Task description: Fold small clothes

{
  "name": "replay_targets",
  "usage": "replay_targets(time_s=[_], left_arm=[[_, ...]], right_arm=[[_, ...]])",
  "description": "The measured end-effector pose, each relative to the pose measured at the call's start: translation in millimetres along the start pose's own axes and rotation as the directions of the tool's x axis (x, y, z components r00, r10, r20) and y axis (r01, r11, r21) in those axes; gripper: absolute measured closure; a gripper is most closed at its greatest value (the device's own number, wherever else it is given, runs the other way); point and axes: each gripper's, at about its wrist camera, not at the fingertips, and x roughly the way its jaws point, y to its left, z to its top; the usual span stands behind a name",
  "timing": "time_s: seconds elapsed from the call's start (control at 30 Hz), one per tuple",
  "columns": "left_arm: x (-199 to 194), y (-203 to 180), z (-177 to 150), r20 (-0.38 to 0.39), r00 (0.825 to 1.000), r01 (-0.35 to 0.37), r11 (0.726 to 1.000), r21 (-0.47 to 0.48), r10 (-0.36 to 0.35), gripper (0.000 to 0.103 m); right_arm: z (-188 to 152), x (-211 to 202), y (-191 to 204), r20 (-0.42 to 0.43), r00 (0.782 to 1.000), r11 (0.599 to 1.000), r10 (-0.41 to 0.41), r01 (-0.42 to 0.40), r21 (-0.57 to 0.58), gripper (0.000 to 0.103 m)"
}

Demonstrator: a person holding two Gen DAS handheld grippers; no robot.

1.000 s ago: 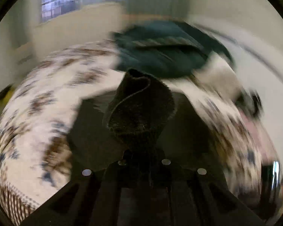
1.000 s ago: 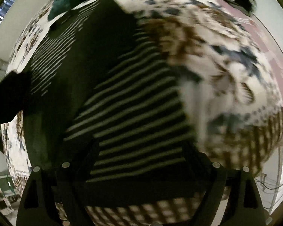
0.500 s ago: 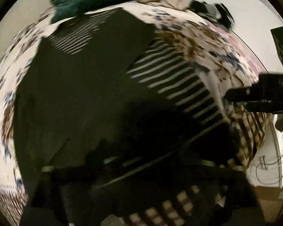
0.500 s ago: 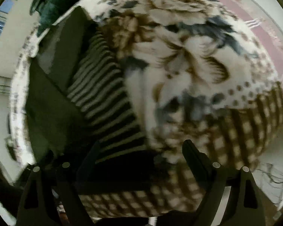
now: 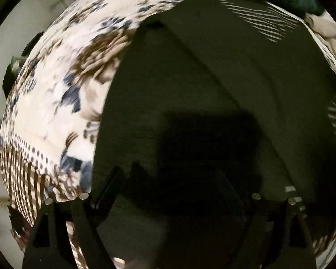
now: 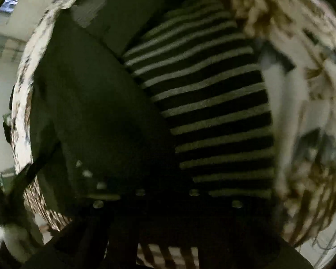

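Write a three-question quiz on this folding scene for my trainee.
1. True or false: the dark garment lies spread on a floral blanket.
2. Pick one. In the right wrist view, the garment's striped panel shows: A) red and white stripes; B) dark and pale stripes; C) polka dots.
3. Fill the gap: in the left wrist view, the left gripper is ____ above the garment.

Key: 1 true; 2 B; 3 open.
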Motion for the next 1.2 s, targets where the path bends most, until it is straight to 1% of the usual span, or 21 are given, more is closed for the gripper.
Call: replay_targets(time_s=[0.07, 0.13, 0.2, 0.27, 0.3, 0.33, 0.37, 0.47, 0.6, 0.67, 0.73, 0.8, 0.83, 0.87, 0.9, 0.93, 0.97, 1.0, 1.1, 1.17, 1.2], left_arm=[[3, 6, -1, -0.017, 1.000, 0.002, 1.000, -0.012, -0.002, 0.018], [2, 7, 2, -0.025, 1.000, 0.017, 1.000, -0.007, -0.017, 0.018], [-4, 2, 13, -0.018, 0.999, 0.029, 0.999, 0.014, -0.029, 0.018], [-15, 0, 33, 0.010, 0.999, 0.033, 0.999, 0.034, -0.033, 0.018], [-19, -3, 44, 0.024, 0.999, 0.043, 0.998, 0.040, -0.044, 0.018], [-25, -6, 67, 0.055, 0.997, 0.054, 0.997, 0.047, -0.057, 0.018], [-27, -9, 86, 0.077, 0.995, 0.060, 0.997, 0.049, -0.063, 0.018], [-26, -21, 157, 0.139, 0.987, 0.071, 0.996, 0.057, -0.078, 0.018], [2, -41, 246, 0.174, 0.981, 0.070, 0.992, 0.106, -0.088, 0.018], [22, -53, 277, 0.173, 0.981, 0.059, 0.987, 0.149, -0.085, 0.018], [47, -75, 303, 0.162, 0.985, 0.022, 0.976, 0.215, -0.058, 0.018], [66, -86, 319, 0.152, 0.988, -0.003, 0.968, 0.252, -0.037, 0.018], [76, -90, 324, 0.147, 0.989, -0.022, 0.963, 0.270, -0.019, 0.021], [88, -91, 327, 0.136, 0.991, -0.030, 0.959, 0.284, -0.009, 0.027], [95, -89, 328, 0.118, 0.992, 0.006, 0.957, 0.290, -0.042, 0.051], [97, -84, 329, 0.102, 0.989, 0.073, 0.959, 0.275, -0.105, 0.071], [96, -79, 328, 0.109, 0.987, 0.082, 0.960, 0.266, -0.114, 0.075], [92, -76, 326, 0.132, 0.985, 0.077, 0.960, 0.269, -0.116, 0.089], [85, -56, 326, 0.167, 0.977, 0.089, 0.968, 0.236, -0.130, 0.091], [92, -41, 332, 0.154, 0.978, 0.108, 0.973, 0.202, -0.140, 0.090], [100, -34, 335, 0.145, 0.981, 0.098, 0.978, 0.184, -0.125, 0.090]], right_arm=[[-14, -8, -4, 0.011, 0.999, 0.999, -0.038, 0.038, -0.001, 0.097], [-23, -1, -10, -0.041, 0.996, 0.997, -0.083, 0.083, 0.005, 0.096], [-27, 11, -16, -0.126, 0.989, 0.996, -0.079, 0.084, 0.032, 0.093], [-23, 9, -18, -0.155, 0.986, 0.995, -0.062, 0.073, 0.068, 0.082], [-18, 4, -19, -0.146, 0.988, 0.994, -0.056, 0.070, 0.088, 0.067], [-10, -6, -19, -0.117, 0.992, 0.991, -0.050, 0.063, 0.114, 0.056], [-2, -15, -18, -0.085, 0.996, 0.989, -0.040, 0.051, 0.136, 0.054], [31, -36, -11, -0.005, 1.000, 0.986, -0.026, 0.026, 0.167, 0.048], [95, -53, 7, 0.084, 0.995, 0.985, -0.057, 0.042, 0.166, 0.048], [134, -60, 16, 0.117, 0.991, 0.984, -0.062, 0.041, 0.171, 0.048], [172, -65, 22, 0.154, 0.986, 0.983, -0.056, 0.027, 0.184, 0.048], [209, -62, 29, 0.176, 0.983, 0.981, -0.056, 0.021, 0.194, 0.048], [227, -60, 28, 0.189, 0.980, 0.979, -0.064, 0.025, 0.202, 0.048], [244, -57, 26, 0.197, 0.978, 0.978, -0.067, 0.025, 0.207, 0.048], [260, -54, 21, 0.201, 0.977, 0.976, -0.078, 0.034, 0.214, 0.048], [280, -47, 21, 0.204, 0.974, 0.974, -0.093, 0.047, 0.220, 0.048], [298, -40, 22, 0.206, 0.974, 0.974, -0.098, 0.052, 0.220, 0.048], [315, -31, 24, 0.203, 0.973, 0.974, -0.108, 0.063, 0.215, 0.048], [353, -16, 17, 0.193, 0.972, 0.978, -0.133, 0.098, 0.182, 0.048], [373, -9, 14, 0.187, 0.973, 0.980, -0.138, 0.107, 0.166, 0.048], [381, -7, 13, 0.187, 0.972, 0.982, -0.139, 0.111, 0.155, 0.048]])
